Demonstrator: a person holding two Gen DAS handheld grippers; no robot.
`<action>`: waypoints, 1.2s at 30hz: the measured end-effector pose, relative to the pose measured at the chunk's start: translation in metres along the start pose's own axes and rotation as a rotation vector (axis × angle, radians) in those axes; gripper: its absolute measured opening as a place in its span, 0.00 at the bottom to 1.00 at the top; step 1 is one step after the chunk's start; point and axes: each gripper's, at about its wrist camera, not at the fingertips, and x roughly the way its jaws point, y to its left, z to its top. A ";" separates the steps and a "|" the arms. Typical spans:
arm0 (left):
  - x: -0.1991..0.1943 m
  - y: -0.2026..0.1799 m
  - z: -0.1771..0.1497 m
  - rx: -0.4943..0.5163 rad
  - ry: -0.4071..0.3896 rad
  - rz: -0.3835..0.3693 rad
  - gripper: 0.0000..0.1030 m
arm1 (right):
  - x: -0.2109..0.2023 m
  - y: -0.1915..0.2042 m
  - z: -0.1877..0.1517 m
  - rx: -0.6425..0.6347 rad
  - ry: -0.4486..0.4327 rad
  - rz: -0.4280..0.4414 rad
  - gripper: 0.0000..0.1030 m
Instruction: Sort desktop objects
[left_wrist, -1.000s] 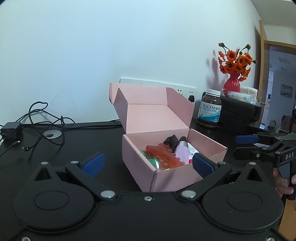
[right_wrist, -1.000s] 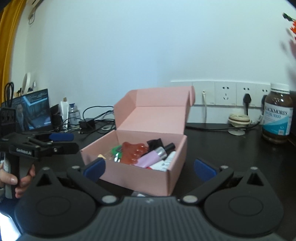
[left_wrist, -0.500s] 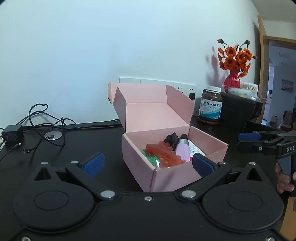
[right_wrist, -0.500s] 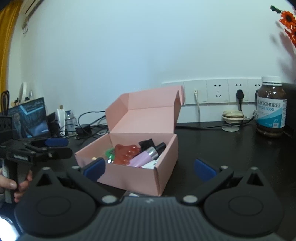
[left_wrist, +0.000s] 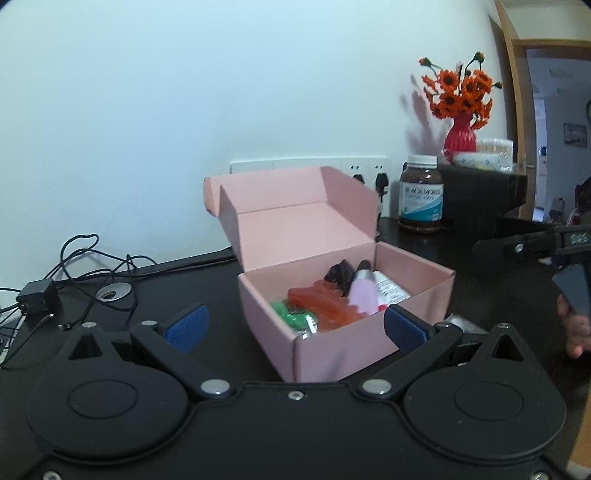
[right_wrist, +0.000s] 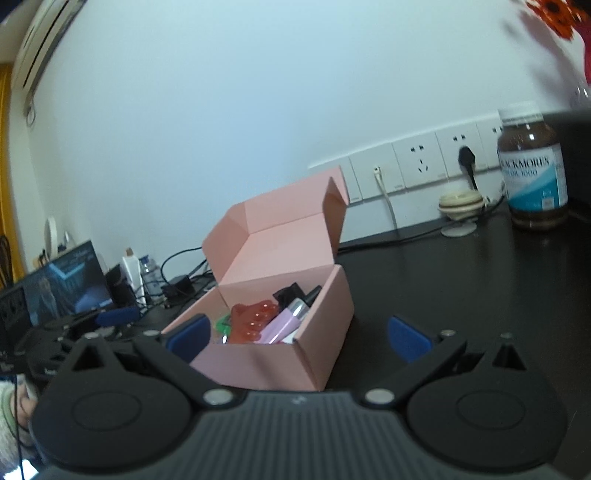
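An open pink cardboard box (left_wrist: 332, 347) stands on the black desk with its lid up; it also shows in the right wrist view (right_wrist: 314, 332). Inside lie an orange-red gel piece (left_wrist: 325, 308), a green packet (left_wrist: 293, 317), a pink tube (left_wrist: 362, 297), a white tube (left_wrist: 389, 290) and a black item (left_wrist: 338, 275). My left gripper (left_wrist: 295, 328) is open and empty just in front of the box. My right gripper (right_wrist: 297, 336) is open and empty, with the box between its pads. The right gripper also appears at the left wrist view's right edge (left_wrist: 532, 245).
A brown supplement bottle (left_wrist: 421, 194) stands right of the box by a black unit with a red vase of orange flowers (left_wrist: 460, 107). Cables and an adapter (left_wrist: 37, 297) lie at left. A wall socket strip (right_wrist: 417, 166), a white cable reel (right_wrist: 460, 206) and a screen (right_wrist: 62, 284) show in the right wrist view.
Both grippers stay open and empty. The right wrist view has tilted and drawn back from the box, which now looks smaller. The left view has swung slightly, moving the bottle and flowers left.
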 end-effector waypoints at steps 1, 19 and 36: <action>-0.001 -0.001 0.002 -0.005 -0.008 -0.005 1.00 | 0.000 -0.001 0.000 0.007 0.001 0.005 0.99; 0.003 -0.040 0.001 0.075 0.035 -0.085 1.00 | -0.004 0.001 -0.003 -0.010 -0.027 -0.034 0.99; 0.001 -0.054 -0.001 0.106 0.021 -0.144 1.00 | -0.006 -0.004 -0.003 0.025 -0.031 -0.024 0.99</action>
